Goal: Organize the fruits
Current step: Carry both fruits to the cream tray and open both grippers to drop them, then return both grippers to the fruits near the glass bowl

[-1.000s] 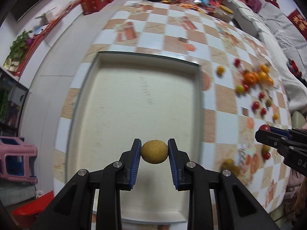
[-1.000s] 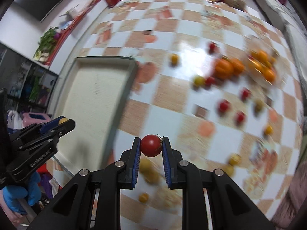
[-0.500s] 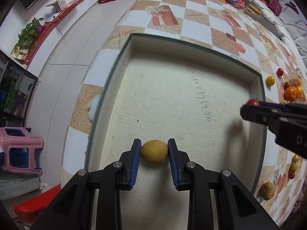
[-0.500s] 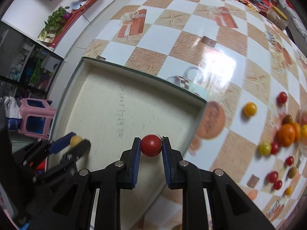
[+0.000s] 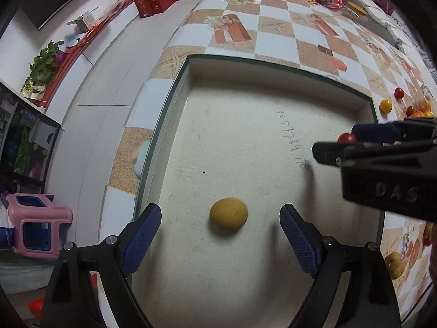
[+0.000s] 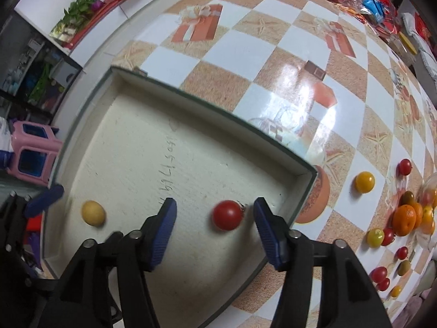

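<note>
The tray (image 5: 273, 63), a shallow cream box with a dark green rim, sits on a checkered tablecloth (image 5: 275, 41) and serves as the landmark here. The left gripper (image 5: 220, 222) points steeply down into the tray; its jaws have just been opening and now stand wide, with a yellow-brown fruit (image 5: 229, 216) lying loose on the tray floor between them, touching neither blue pad. The right gripper (image 6: 215, 220) points down over the tray's corner nearest the scattered fruit; its jaws have just been opening too and stand apart, with a red tomato (image 6: 227, 215) resting on the tray floor between them, a gap showing on each side. In the right wrist view the yellow-brown fruit (image 6: 93, 213) lies well apart from the tomato, toward the tray's opposite side. Handwritten digits (image 5: 292, 139) run across the tray floor between the two fruits. Outside the tray, on the cloth, a yellow tomato (image 6: 365, 182) lies near that corner, and farther off a heap of oranges (image 6: 409, 218) and small tomatoes.
</note>
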